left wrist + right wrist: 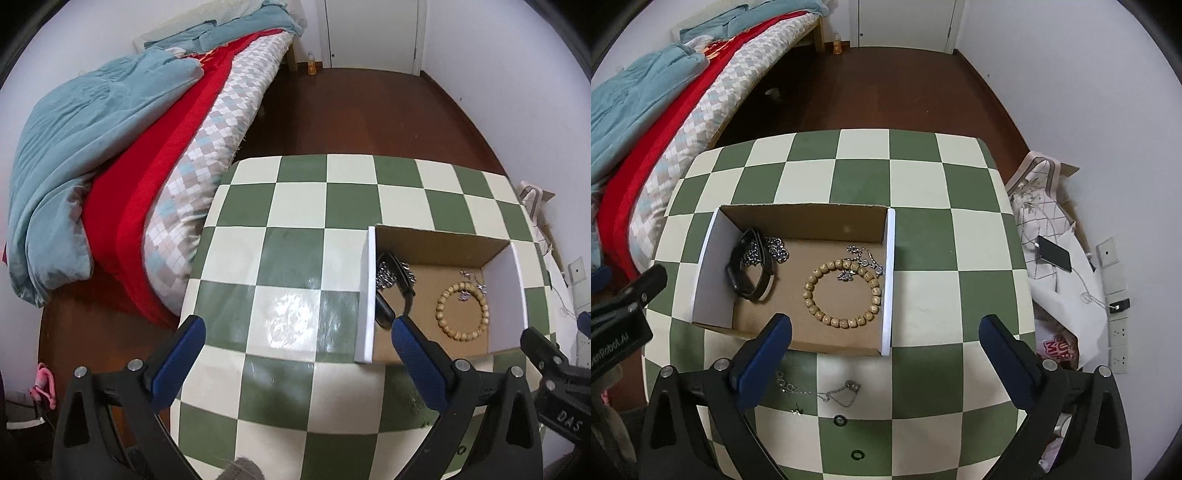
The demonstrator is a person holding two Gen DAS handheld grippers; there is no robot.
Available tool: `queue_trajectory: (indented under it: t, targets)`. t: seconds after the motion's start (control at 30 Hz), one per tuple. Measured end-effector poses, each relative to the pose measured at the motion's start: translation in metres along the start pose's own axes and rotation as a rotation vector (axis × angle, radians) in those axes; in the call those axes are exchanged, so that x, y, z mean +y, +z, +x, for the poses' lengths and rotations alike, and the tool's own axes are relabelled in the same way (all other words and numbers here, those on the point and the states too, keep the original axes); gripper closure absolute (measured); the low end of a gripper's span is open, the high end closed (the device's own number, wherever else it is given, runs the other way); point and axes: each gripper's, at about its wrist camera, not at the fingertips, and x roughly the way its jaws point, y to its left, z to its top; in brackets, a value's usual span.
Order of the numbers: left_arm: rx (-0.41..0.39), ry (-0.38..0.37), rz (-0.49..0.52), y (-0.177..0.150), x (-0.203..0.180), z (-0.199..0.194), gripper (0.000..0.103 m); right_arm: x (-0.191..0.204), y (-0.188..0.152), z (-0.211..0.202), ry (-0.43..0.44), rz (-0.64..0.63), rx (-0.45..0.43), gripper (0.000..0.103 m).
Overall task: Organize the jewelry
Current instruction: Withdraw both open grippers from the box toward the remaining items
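Right wrist view: hovering with both grippers (884, 332) (297, 334) spread wide, pinching nothing. Box (803, 218) holding beads (842, 291), watch (750, 269). Chain (820, 391) lying loose at six o'clock; approaching low, pinching mid-chain seeming best.

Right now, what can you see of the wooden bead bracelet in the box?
The wooden bead bracelet is a closed ring of round, tan, speckled beads that look like wood. It lies flat on the floor of the open cardboard box, in its right half, near the white side panel. A small silver chain with charms lies across its far edge. Neither gripper touches it.
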Motion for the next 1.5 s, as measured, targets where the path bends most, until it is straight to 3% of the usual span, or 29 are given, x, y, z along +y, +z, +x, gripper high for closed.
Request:
queue_trajectory:
  t: [0.4, 0.83, 1.1, 1.27, 1.37, 1.4, 1.5]
  targets:
    - [-0.116, -0.020, -0.005, -0.022, 0.004, -0.062, 0.000, -0.001, -0.032, -0.039, 0.019, 0.034, -0.066, 0.000]
    - [-0.219, -0.047, 0.049, -0.055, 0.002, -0.124, 0.000, -0.009, -0.069, -0.123, 0.025, 0.045, -0.199, 0.000]
    - [-0.305, -0.052, 0.013, -0.069, 0.011, -0.162, 0.000, -0.013, -0.091, -0.172, 0.035, 0.056, -0.279, 0.000]
    - [-0.341, 0.024, -0.013, -0.080, 0.017, -0.163, 0.000, -0.021, -0.106, -0.179, 0.074, 0.089, -0.285, 0.000]
    - [-0.317, 0.092, -0.006, -0.089, 0.018, -0.143, 0.000, -0.027, -0.120, -0.155, 0.079, 0.113, -0.232, 0.001]
    - [-0.297, 0.119, -0.001, -0.092, 0.018, -0.132, 0.000, -0.029, -0.125, -0.144, 0.093, 0.119, -0.214, 0.004]
    - [-0.233, 0.145, 0.001, -0.103, 0.018, -0.100, 0.000, -0.032, -0.138, -0.098, 0.143, 0.139, -0.126, 0.041]
